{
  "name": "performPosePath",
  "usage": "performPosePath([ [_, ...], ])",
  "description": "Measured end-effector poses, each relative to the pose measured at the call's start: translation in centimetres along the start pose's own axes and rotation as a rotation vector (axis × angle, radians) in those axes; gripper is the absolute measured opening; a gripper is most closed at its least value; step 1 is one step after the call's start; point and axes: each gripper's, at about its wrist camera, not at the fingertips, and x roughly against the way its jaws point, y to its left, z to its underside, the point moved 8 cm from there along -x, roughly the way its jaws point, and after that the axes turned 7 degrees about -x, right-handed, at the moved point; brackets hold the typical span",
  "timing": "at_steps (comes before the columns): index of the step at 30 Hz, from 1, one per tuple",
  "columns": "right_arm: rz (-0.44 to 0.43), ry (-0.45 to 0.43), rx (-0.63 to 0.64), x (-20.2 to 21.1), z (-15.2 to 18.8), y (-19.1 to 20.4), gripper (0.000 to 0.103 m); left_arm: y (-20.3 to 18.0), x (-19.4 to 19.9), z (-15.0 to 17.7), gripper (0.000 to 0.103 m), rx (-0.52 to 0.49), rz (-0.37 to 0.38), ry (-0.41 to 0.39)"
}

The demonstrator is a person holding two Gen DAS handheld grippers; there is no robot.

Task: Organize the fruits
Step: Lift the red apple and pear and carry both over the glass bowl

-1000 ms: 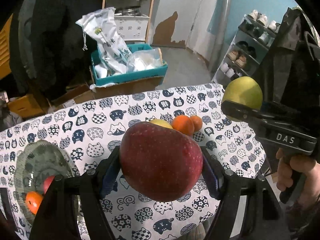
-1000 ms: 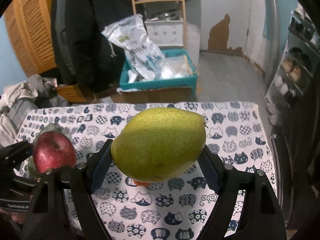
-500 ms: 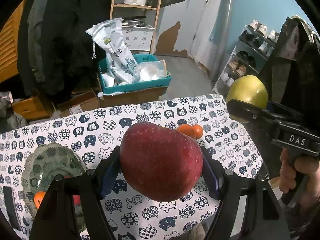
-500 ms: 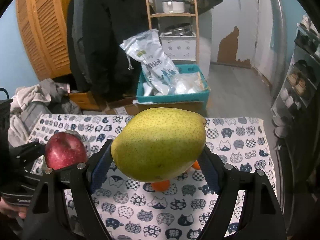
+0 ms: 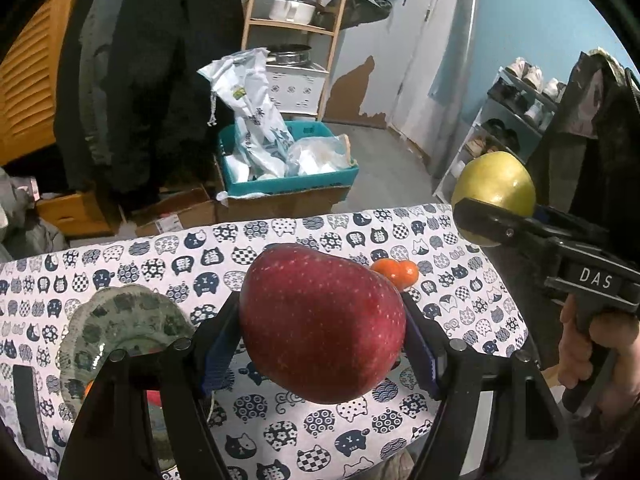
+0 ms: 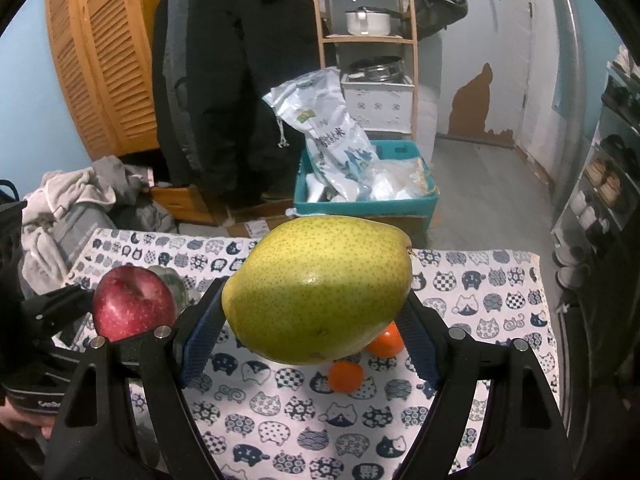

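My left gripper (image 5: 320,332) is shut on a red apple (image 5: 320,320) and holds it above the cat-print table. The apple also shows at the left of the right wrist view (image 6: 134,302). My right gripper (image 6: 316,320) is shut on a green pear (image 6: 320,288), held above the table's right part; the pear shows at the right of the left wrist view (image 5: 496,188). Two small oranges (image 6: 346,376) (image 6: 384,342) lie on the cloth under the pear. A green glass plate (image 5: 124,324) sits at the left, with an orange and something red partly hidden behind my left finger.
The cat-print tablecloth (image 5: 140,264) covers the table. Beyond the far edge stand a teal box with bags (image 5: 288,160), cardboard boxes, a dark coat (image 6: 232,100) and a wooden shelf. A shoe rack (image 5: 512,120) stands at the right.
Both grippers have risen and pulled back with their fruit; the table looks lower and farther. The oranges have dropped lower in the right wrist view.
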Motion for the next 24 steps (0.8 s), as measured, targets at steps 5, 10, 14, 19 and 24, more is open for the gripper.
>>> performPosePath([
  [5,-0.022,0.005,0.020,-0.5,-0.4,2.1,0.081,2.1,0.9,0.6,0.076,0.030,-0.018,-0.010],
  [10,-0.058,0.021,0.043,-1.6,-0.7,4.9,0.081,4.8,1.7,1.6,0.076,0.068,-0.047,-0.015],
  [14,-0.089,0.037,0.063,-2.9,-0.7,7.4,0.081,7.5,2.2,2.9,0.076,0.094,-0.091,-0.013],
  [19,-0.123,0.078,0.081,-4.8,-0.3,10.5,0.081,11.2,2.7,4.6,0.076,0.154,-0.125,-0.001],
  [24,-0.148,0.108,0.110,-6.8,0.1,13.6,0.081,14.2,3.0,6.1,0.076,0.202,-0.157,0.011],
])
